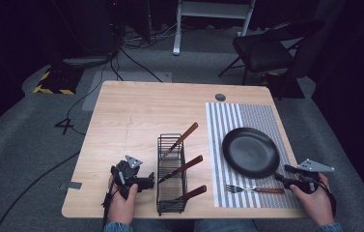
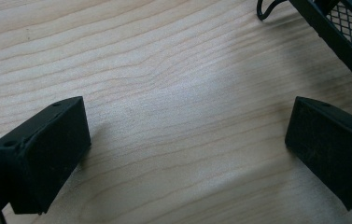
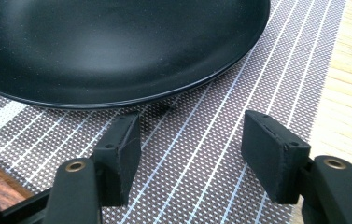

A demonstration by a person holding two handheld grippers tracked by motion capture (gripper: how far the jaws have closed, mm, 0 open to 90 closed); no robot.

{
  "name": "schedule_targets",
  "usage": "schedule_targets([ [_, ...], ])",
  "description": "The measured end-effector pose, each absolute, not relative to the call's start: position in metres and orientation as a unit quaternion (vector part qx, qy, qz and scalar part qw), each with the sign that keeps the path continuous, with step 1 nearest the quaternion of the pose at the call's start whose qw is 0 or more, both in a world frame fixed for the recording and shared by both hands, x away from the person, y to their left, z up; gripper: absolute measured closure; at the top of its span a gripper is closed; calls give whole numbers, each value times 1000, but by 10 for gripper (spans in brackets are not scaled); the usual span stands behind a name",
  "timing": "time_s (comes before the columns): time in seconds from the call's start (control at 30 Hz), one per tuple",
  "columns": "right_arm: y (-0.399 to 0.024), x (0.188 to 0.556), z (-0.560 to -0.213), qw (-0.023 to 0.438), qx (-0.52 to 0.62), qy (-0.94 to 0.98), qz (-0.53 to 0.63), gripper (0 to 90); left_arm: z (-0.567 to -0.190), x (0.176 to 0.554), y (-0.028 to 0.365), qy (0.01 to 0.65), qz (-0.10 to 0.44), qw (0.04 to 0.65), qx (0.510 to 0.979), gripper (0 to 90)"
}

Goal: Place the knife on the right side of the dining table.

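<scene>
A steel fork (image 1: 254, 189) with a reddish-brown handle lies on the striped placemat (image 1: 266, 116) near the tabletop's (image 1: 131, 116) front edge, just beside the right gripper's (image 1: 289, 182) open, empty fingers (image 3: 117, 154) (left gripper (image 1: 143, 182) likewise open).

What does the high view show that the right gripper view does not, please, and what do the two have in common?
The high view takes in the wire caddy with three wooden-handled utensils, the fork lying on the mat, and the left gripper resting on the table. The right gripper view gives a close look between the right gripper's open jaws, with nothing between them. Both show the black plate on the striped placemat.
</scene>
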State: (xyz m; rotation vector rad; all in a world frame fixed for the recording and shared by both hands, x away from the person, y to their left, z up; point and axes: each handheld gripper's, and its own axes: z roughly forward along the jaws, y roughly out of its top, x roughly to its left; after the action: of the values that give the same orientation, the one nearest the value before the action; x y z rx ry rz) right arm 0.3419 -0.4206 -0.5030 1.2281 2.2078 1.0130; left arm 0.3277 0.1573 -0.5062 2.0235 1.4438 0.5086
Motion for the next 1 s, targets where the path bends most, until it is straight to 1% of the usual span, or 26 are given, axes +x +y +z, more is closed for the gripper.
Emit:
schedule_targets([
  [0.03, -421, 342, -503, 208, 441, 793, 364, 380, -506, 328, 157, 543, 191, 297, 762, 2],
  [0.07, -420, 341, -503, 207, 442, 792, 366, 414, -506, 328, 157, 543, 191, 297, 762, 2],
  [0.2, -423, 341, -500, 194, 449, 786, 378, 474, -506, 328, 157, 544, 192, 298, 761, 2],
  [0.3, -425, 339, -491, 199, 448, 784, 379, 507, -506, 328, 157, 542, 191, 297, 763, 2],
  [0.43, -424, 338, -472, 170, 461, 778, 391, 550, -506, 328, 157, 543, 192, 296, 762, 2],
  [0.57, -414, 339, -445, 123, 468, 766, 423, 575, -506, 328, 157, 542, 192, 296, 762, 1],
  [0.6, -414, 339, -445, 123, 468, 766, 423, 575, -506, 328, 157, 542, 192, 296, 762, 2],
  [0.63, -405, 342, -429, 123, 456, 770, 429, 584, -506, 329, 157, 542, 191, 296, 762, 2],
  [0.67, -405, 342, -429, 123, 456, 770, 429, 584, -506, 329, 157, 542, 191, 297, 763, 2],
  [0.7, -396, 347, -416, 134, 438, 780, 426, 583, -506, 329, 157, 542, 191, 296, 763, 2],
  [0.73, -392, 349, -410, 142, 425, 786, 425, 580, -506, 329, 157, 542, 191, 296, 763, 2],
  [0.8, -387, 352, -405, 148, 413, 793, 423, 578, -506, 329, 157, 542, 191, 297, 763, 2],
  [0.9, -369, 362, -385, 162, 382, 810, 414, 575, -506, 328, 158, 542, 190, 298, 762, 3],
  [0.93, -369, 362, -385, 162, 382, 810, 414, 575, -506, 328, 158, 542, 190, 298, 762, 4],
  [1.0, -359, 366, -374, 163, 366, 816, 416, 576, -506, 328, 157, 542, 190, 298, 763, 3],
])
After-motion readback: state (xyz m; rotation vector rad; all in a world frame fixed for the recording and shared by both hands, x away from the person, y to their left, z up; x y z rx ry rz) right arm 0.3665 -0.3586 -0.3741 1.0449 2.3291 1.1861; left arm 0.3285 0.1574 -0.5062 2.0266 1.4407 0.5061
